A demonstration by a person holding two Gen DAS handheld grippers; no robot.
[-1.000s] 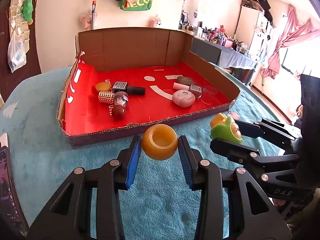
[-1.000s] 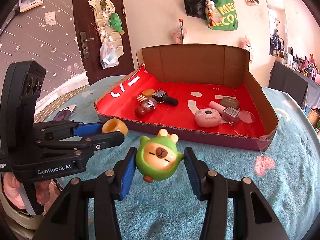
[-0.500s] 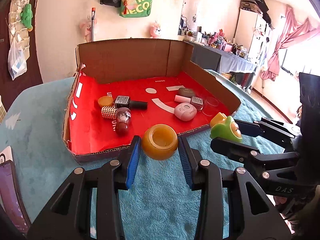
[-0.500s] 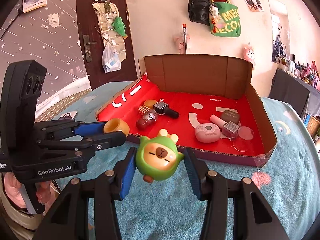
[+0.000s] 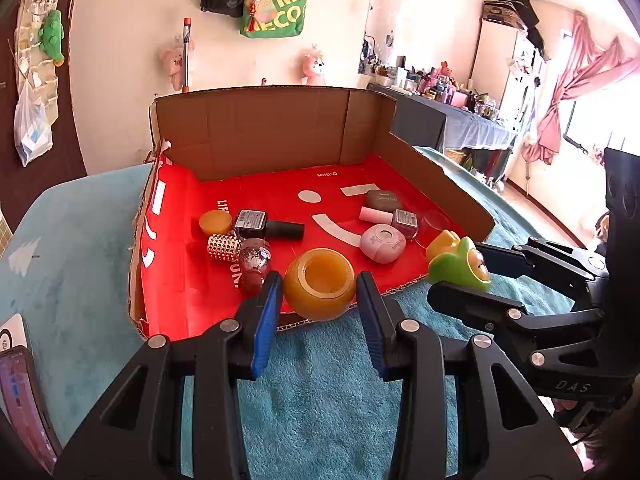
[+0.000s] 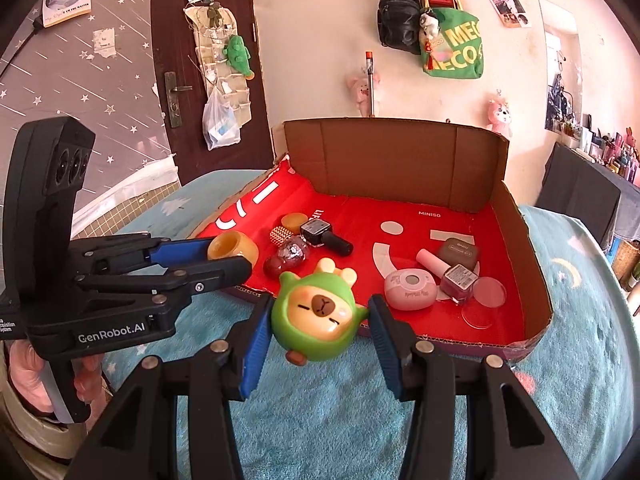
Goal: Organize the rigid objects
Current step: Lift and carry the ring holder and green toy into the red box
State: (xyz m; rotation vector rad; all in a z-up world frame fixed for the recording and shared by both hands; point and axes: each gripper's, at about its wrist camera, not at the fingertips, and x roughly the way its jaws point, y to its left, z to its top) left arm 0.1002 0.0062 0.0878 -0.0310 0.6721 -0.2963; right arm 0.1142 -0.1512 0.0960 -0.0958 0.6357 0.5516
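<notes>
In the left wrist view the left gripper [image 5: 318, 300] clamps an amber jar [image 5: 319, 283] above the red box's [image 5: 436, 178] front edge, ready to set down inside, while in the right wrist view the right gripper [image 6: 316, 330] likewise grips a green toy [image 6: 318, 316] just short of that edge.

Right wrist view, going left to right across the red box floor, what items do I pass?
Amber lid → black nail polish bottle → pink round case → brown pebble-shaped case → clear round lid.
</notes>
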